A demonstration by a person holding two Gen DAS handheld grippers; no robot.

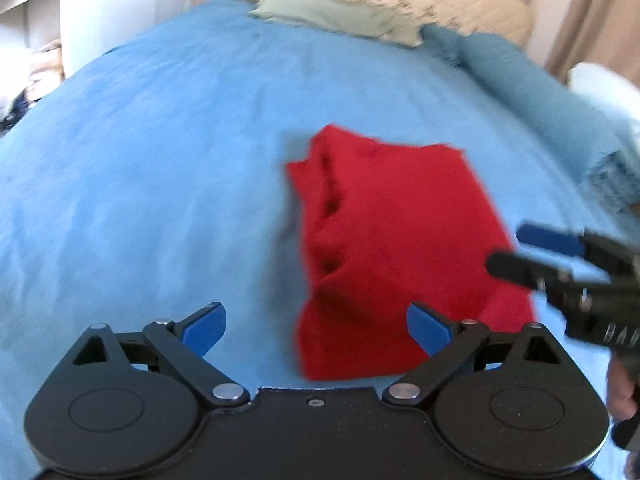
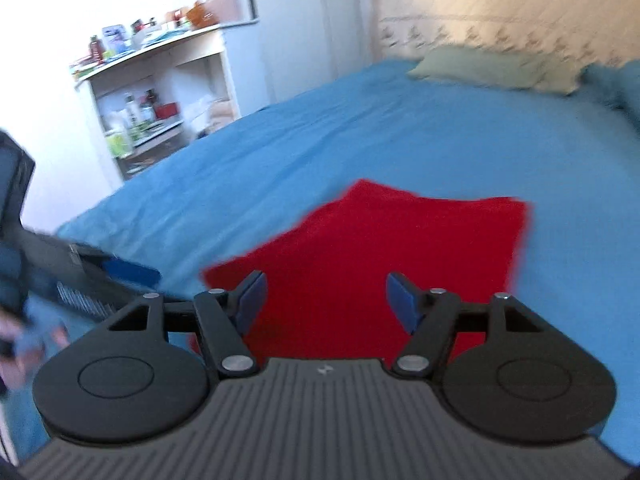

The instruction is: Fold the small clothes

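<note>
Left tool [image 1: 316,330]: its blue fingers were wide apart and held nothing; it hung just above the near edge of the red cloth.
Right tool [image 2: 323,300]: its blue fingers were spread apart too, with nothing between them; it hung over the near part of the cloth.
Red cloth [image 1: 396,248]: it lay folded on the bed, with loose folds bunched along its left side.
Bed [image 1: 140,180]: it had a blue cover.
Pillow [image 2: 492,68]: a pale green one lay at the far end.
Shelf [image 2: 156,92]: white, full of small things, beside the bed.
</note>
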